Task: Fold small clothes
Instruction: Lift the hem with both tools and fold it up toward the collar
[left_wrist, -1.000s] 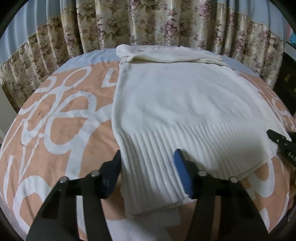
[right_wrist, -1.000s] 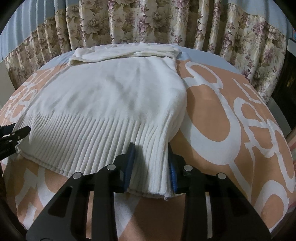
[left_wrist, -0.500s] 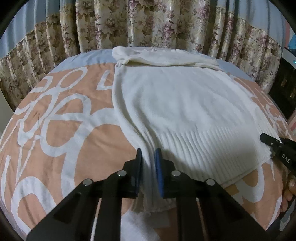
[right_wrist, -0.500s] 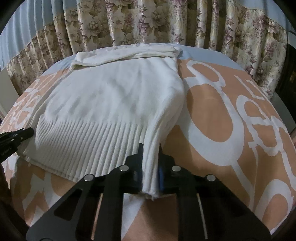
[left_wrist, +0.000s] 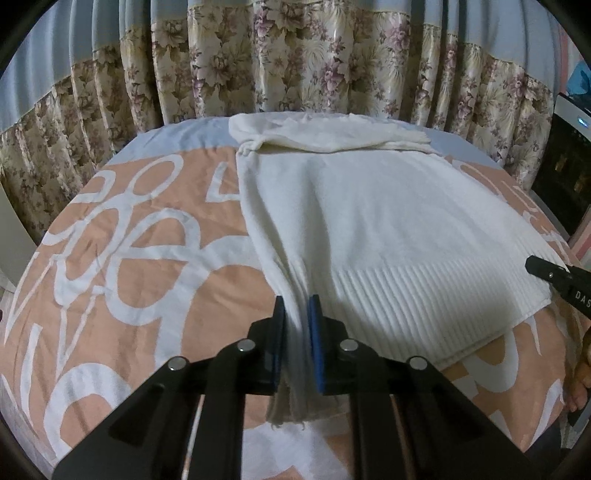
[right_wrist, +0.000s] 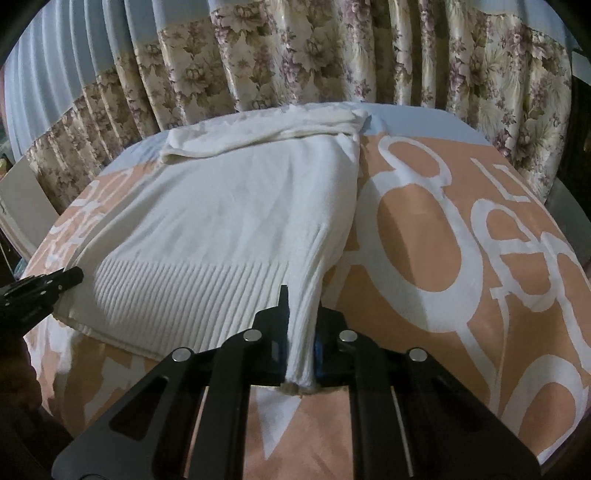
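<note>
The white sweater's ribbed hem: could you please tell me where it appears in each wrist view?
Left wrist: ribbed hem at lower centre-right, its left corner pinched in the left gripper.
Right wrist: ribbed hem at lower centre-left, its right corner pinched in the right gripper.
Shared landmark: floral curtain.

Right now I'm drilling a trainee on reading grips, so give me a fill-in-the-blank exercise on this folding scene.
1. The left tool is shut on the ribbed ____ of the white sweater.
2. The right tool is ____ on the hem's other corner.
3. The sweater lies on an orange and white ____.
4. Behind the bed hang ____ curtains.

Missing words: hem; shut; bedspread; floral
</note>
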